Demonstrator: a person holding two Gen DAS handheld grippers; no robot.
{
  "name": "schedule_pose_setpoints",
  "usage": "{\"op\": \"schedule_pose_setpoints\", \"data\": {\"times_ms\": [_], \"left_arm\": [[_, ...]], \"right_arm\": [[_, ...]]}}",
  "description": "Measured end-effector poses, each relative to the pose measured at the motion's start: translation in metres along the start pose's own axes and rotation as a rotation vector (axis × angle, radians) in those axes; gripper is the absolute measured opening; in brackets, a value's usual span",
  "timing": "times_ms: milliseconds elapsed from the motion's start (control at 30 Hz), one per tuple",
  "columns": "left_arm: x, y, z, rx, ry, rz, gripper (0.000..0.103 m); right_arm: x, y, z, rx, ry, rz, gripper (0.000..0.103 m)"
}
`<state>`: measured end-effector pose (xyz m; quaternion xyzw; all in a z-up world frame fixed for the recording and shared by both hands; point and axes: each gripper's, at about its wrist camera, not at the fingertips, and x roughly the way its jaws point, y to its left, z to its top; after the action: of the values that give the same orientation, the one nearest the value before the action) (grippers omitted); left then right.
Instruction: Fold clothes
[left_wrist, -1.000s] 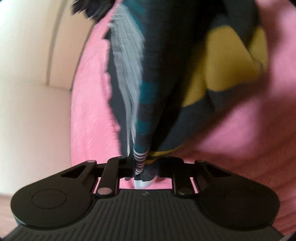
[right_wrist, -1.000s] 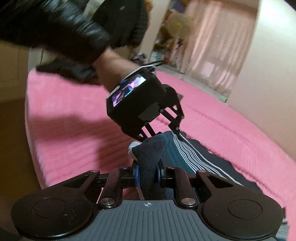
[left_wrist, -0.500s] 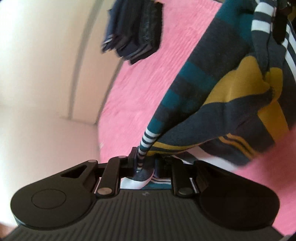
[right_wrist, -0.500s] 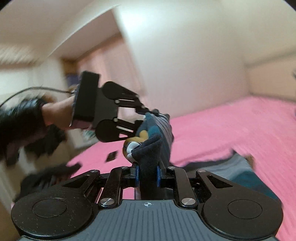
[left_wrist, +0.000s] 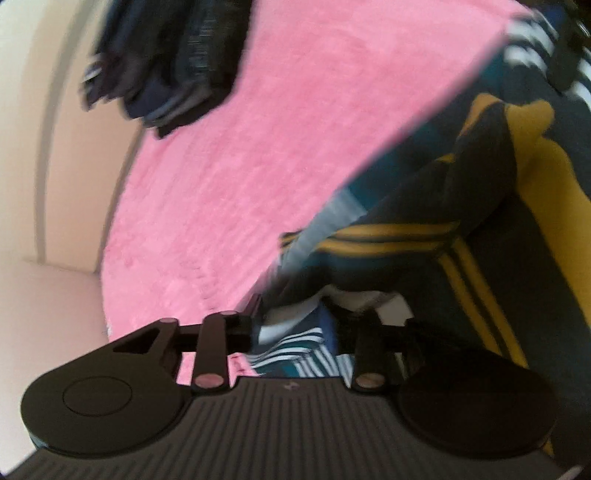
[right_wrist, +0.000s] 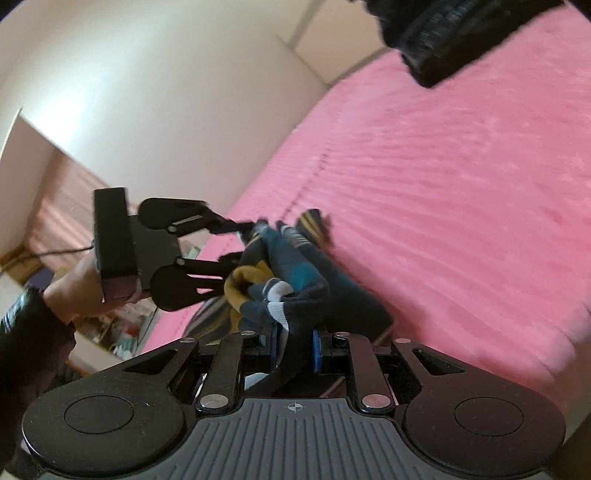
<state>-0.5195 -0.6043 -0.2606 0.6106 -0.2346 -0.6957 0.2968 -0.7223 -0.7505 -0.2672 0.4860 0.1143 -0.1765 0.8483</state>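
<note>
1. The right gripper (right_wrist: 294, 349) has its jaws clamped on a fold of the striped garment (right_wrist: 295, 277), which is held above the pink bed (right_wrist: 443, 184).
2. The left gripper (left_wrist: 295, 325) has its jaws opening; striped cloth lies between them, and the pads do not press it.
3. In the right wrist view the left gripper (right_wrist: 236, 245) meets the same garment.
4. A pile of dark clothes (left_wrist: 162, 66) lies farther along the bed.
</note>
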Motion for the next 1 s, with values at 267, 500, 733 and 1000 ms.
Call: {"op": "schedule_pose_setpoints", "data": {"times_ms": [267,500,733,1000], "left_arm": [[-0.072,0.068,-0.089,-0.641,-0.126,0.024,0.051],[-0.079,0.045,-0.167,-0.933,-0.070,-0.060,0.051],[-0.063,0.025,-0.188,-1.030,-0.076,-0.075,0.049],[-0.074,0.014,-0.215,-1.045,-0.066,-0.016,0.050]], "right_arm": [[-0.016,0.021,-0.004,-0.027,-0.039,-0.009,0.067],[-0.002,0.043,-0.003,-0.046,-0.040,-0.048,0.045],[-0.006,0.045,0.023,-0.047,-0.071,-0.051,0.009],[0.005,0.002,0.009,0.020,-0.023,-0.134,0.034]]}}
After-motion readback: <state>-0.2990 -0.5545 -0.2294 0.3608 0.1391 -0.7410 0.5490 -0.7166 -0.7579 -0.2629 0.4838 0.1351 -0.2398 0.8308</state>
